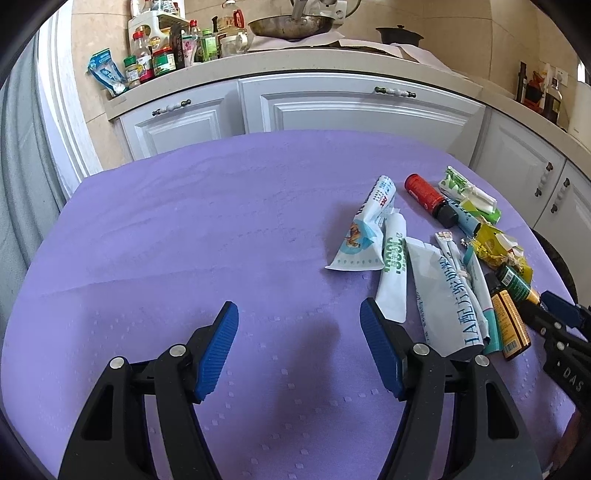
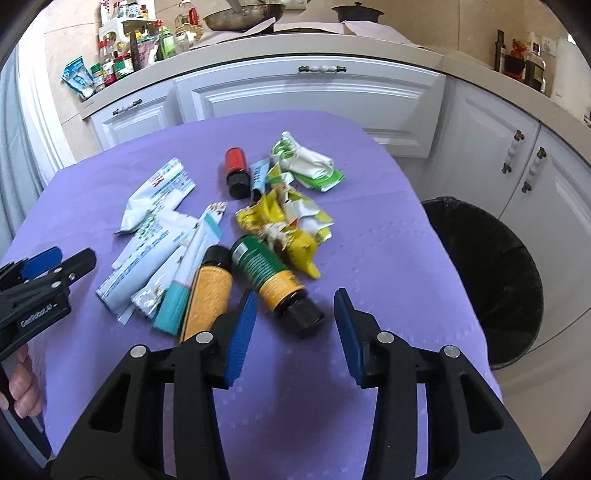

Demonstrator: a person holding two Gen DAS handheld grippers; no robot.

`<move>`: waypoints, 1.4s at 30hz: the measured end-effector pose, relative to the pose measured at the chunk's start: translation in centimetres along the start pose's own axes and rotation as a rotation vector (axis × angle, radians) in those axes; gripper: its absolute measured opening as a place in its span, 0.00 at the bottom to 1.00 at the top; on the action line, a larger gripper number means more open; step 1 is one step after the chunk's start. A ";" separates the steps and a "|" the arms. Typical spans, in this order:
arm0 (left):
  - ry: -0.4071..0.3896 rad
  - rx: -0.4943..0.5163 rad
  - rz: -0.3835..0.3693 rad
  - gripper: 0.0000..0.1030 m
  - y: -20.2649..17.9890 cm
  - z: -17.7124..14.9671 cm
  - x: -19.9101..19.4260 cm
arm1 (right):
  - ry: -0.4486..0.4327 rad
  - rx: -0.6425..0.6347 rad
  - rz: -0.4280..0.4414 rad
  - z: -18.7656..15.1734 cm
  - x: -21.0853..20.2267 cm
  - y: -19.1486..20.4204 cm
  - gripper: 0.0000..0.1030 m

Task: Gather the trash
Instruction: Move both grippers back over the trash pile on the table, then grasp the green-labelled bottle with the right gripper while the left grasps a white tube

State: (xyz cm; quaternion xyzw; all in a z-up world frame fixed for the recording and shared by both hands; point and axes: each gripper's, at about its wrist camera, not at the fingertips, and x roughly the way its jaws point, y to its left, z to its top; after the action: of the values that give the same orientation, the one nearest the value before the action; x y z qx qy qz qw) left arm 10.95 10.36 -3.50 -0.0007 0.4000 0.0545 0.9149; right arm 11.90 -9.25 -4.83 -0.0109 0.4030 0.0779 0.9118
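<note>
A pile of trash lies on the purple tablecloth (image 1: pixel 184 229): white sachets (image 1: pixel 393 266), a red bottle (image 1: pixel 424 192), green wrappers (image 2: pixel 310 166), yellow wrappers (image 2: pixel 291 229), an orange bottle (image 2: pixel 210 291) and a green-and-yellow bottle (image 2: pixel 273 277). My left gripper (image 1: pixel 299 317) is open and empty, just left of the sachets. My right gripper (image 2: pixel 295 306) is open, with the black cap of the green-and-yellow bottle lying between its fingertips. A black bin (image 2: pixel 491 266) stands to the right of the table.
White kitchen cabinets (image 1: pixel 354 107) stand behind the table. The counter above holds condiment bottles (image 1: pixel 159 59), a pan (image 1: pixel 291 24) and a dark pot (image 1: pixel 399 35). The left gripper shows at the left edge of the right wrist view (image 2: pixel 59 262).
</note>
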 end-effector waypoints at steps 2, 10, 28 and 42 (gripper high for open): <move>-0.002 -0.004 0.004 0.65 0.2 0.0 0.0 | -0.003 -0.002 0.003 0.3 0.1 -0.1 0.41; 0.000 -0.002 -0.002 0.66 0.4 0.1 0.1 | -0.012 -0.057 0.001 0.3 0.2 1.1 0.28; -0.008 0.002 -0.001 0.66 0.0 -0.3 -0.5 | 0.005 -0.051 0.021 0.4 0.8 1.2 0.27; -0.037 0.022 -0.042 0.66 -1.4 -0.3 -2.0 | -0.092 -0.003 -0.057 -1.1 -3.1 -0.6 0.26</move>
State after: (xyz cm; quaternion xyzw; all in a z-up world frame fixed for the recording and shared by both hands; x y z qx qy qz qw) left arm 9.49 8.76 -2.30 0.0017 0.3836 0.0309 0.9230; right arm 9.14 -10.38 -3.25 -0.0200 0.3601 0.0526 0.9312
